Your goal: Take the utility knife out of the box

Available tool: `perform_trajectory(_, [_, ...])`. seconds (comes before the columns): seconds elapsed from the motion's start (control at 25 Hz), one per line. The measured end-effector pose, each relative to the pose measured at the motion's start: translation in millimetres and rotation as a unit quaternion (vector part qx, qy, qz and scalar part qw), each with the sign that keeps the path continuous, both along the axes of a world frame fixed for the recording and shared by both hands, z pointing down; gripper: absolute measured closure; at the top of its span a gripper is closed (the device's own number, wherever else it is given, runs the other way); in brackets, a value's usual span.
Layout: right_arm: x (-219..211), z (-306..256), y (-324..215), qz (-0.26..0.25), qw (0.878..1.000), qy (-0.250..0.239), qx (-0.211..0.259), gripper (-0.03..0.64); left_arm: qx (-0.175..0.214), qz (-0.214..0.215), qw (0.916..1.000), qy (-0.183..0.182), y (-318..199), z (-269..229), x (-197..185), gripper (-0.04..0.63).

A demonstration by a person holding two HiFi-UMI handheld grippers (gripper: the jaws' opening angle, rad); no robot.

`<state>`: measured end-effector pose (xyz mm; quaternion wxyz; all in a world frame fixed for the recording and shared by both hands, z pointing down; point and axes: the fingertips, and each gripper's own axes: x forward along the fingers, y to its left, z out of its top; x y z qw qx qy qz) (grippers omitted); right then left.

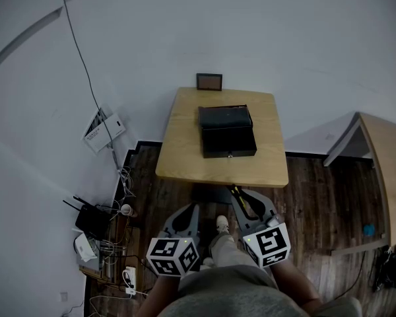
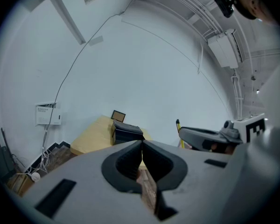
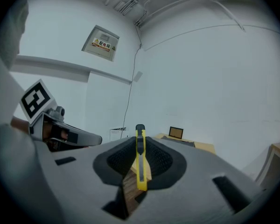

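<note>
Black on black, the box (image 1: 228,134) gives little away in the head view. It sits near the middle of the wooden table (image 1: 185,147), but its inside cannot be seen, and whether its lid is up or flat is hard to judge. In the left gripper view the box (image 2: 126,133) is only a small dark block on the table (image 2: 91,136), with a small dark frame (image 2: 118,116) behind it against the wall. The person's hands are hidden under the marker cubes (image 1: 173,256), and the lower frame edge cuts off the torso. The utility knife (image 3: 140,160) is out of the box. It stands edge-on between the pads of the right gripper (image 3: 139,141), which are partly closed and press on its yellow body from both sides. Its dark tip pokes just past the fingertips, and whether any blade is out cannot be made out. From the head view only a short yellow-and-black strip of the knife (image 1: 237,194) shows at the front of the right gripper (image 1: 246,200). The left gripper (image 2: 142,144) has its jaws closed together with nothing between them. Both grippers are held side by side close to the body, the left gripper (image 1: 187,210) level with the right, pointing forward and slightly down over the dark wood floor (image 1: 310,190), short of the table's near edge.
</note>
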<state>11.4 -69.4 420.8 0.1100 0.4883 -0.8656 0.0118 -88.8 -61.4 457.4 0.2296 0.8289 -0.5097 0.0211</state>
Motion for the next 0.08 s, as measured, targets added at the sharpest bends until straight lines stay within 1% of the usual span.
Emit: perform_trajectory(0.08, [0.1, -1.3, -0.4, 0.001, 1.0, 0.005, -0.006, 0.563, -0.001, 0.0, 1.0, 0.0, -1.0, 0.0, -0.3, 0.591])
